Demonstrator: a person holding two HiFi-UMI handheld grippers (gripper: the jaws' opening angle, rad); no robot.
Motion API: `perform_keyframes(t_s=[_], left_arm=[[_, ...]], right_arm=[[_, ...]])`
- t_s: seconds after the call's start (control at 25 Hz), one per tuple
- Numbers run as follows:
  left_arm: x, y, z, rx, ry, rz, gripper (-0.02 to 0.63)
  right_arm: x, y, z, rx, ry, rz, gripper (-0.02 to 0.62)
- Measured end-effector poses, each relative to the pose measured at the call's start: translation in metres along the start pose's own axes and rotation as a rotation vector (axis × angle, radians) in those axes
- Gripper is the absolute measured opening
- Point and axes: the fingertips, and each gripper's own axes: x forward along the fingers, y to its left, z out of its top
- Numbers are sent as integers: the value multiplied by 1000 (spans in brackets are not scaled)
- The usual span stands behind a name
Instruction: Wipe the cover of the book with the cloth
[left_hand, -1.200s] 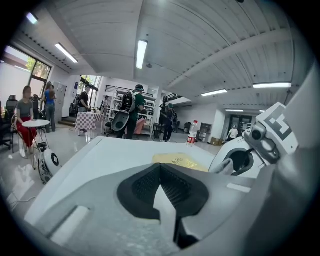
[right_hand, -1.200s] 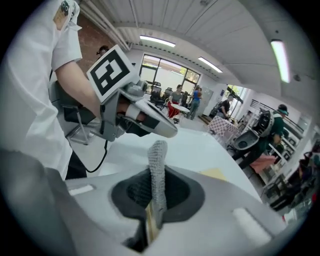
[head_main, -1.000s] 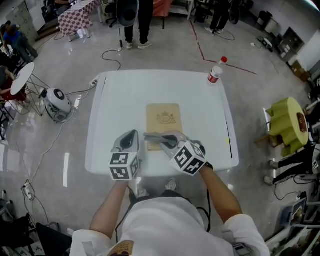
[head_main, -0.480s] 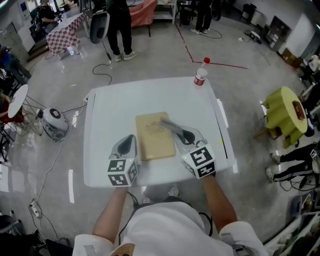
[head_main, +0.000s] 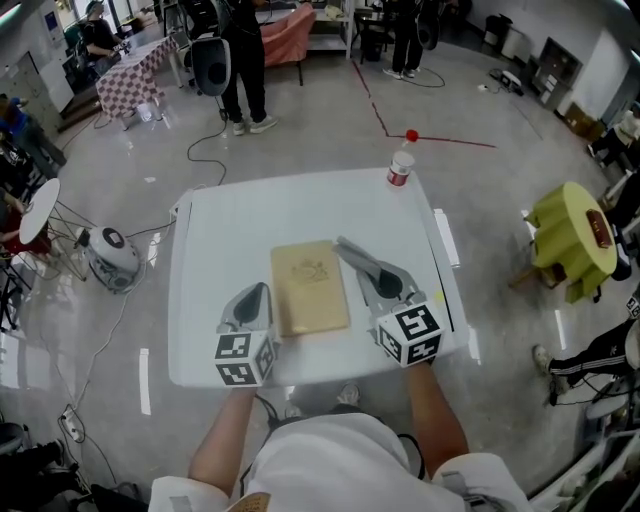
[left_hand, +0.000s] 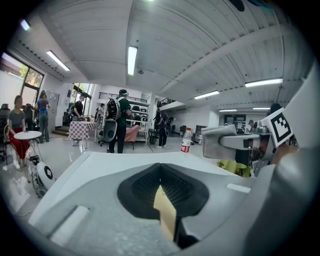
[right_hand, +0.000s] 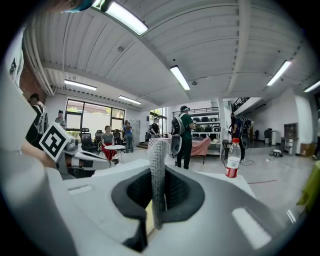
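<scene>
1. Nearest the camera, the head view shows two forearms reaching over the front edge of a white table (head_main: 215, 225). The left gripper (head_main: 256, 296) and right gripper (head_main: 366, 266) are held side by side, with their marker cubes toward the camera.
2. The left gripper view shows what the overhead camera cannot. That claw's black pads are pressed together at the tip with nothing pinched, and a tan sliver of the book (left_hand: 166, 215) shows beneath them.
3. The right gripper view shows its claw clamped on the grey cloth (right_hand: 158, 170), which stands as a narrow upright band between the pads. From overhead it reads as a strip angled away to the left.
4. The book (head_main: 310, 287) lies flat on the table between the two grippers, its emblem-stamped cover facing up. The left gripper sits just beside its left edge. The cloth is near its far right corner. Only the left gripper view gives the height: the cloth (left_hand: 220, 142) is held up off the tabletop.
5. A red-capped bottle (head_main: 400, 166) stands at the table's far right edge and shows in all three views.
6. Beyond the table, people stand on the grey floor. Only the head view takes in the round white machine (head_main: 112, 252) to the left and the yellow-green stool (head_main: 570, 235) to the right.
</scene>
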Motion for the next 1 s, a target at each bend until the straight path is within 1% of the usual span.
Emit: perform_keyframes(t_s=[0.32, 1.0], left_arm=[[3, -1, -2, 4, 1, 8, 6], [5, -6, -5, 3, 15, 0, 6]], right_arm=[[6, 4, -4, 10, -4, 25, 9], [5, 4, -7, 5, 5, 29, 9]])
